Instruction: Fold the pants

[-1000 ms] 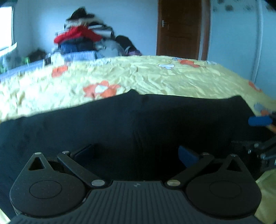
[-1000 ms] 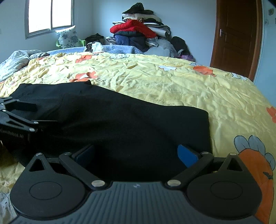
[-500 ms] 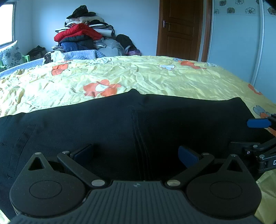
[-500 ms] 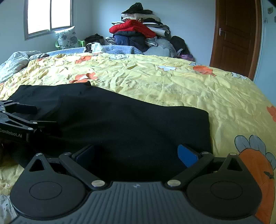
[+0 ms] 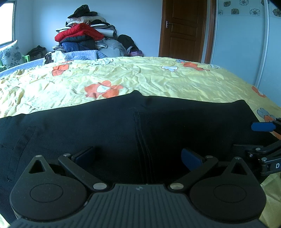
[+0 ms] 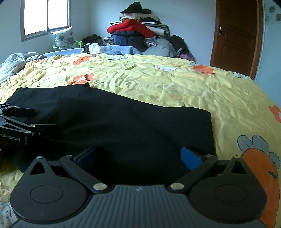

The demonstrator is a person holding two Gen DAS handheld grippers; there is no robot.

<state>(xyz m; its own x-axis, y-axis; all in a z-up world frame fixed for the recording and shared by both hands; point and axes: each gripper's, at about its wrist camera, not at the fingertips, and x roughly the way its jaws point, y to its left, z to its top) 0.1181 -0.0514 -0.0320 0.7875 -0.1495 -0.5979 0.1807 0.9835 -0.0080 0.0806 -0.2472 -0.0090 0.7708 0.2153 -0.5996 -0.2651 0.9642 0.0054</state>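
Observation:
Black pants (image 5: 140,126) lie flat across the near part of a yellow flowered bed; they also show in the right wrist view (image 6: 133,128). My left gripper (image 5: 138,156) is open just above the pants near a centre seam, with nothing between its blue pads. My right gripper (image 6: 138,156) is open above the pants' right end, close to their straight right edge. Each gripper shows at the edge of the other's view: the right one (image 5: 263,140) and the left one (image 6: 19,122), both open.
The yellow bedspread (image 6: 175,84) stretches far behind the pants. A tall pile of clothes (image 6: 138,33) stands at the far wall. A brown door (image 5: 182,29) is at the back right, a window (image 6: 45,15) and a pillow at the back left.
Both grippers stayed open above the pants. The left view steadied and tilted slightly, so the pants' seam and pocket now show clearly. The pants lie the same.

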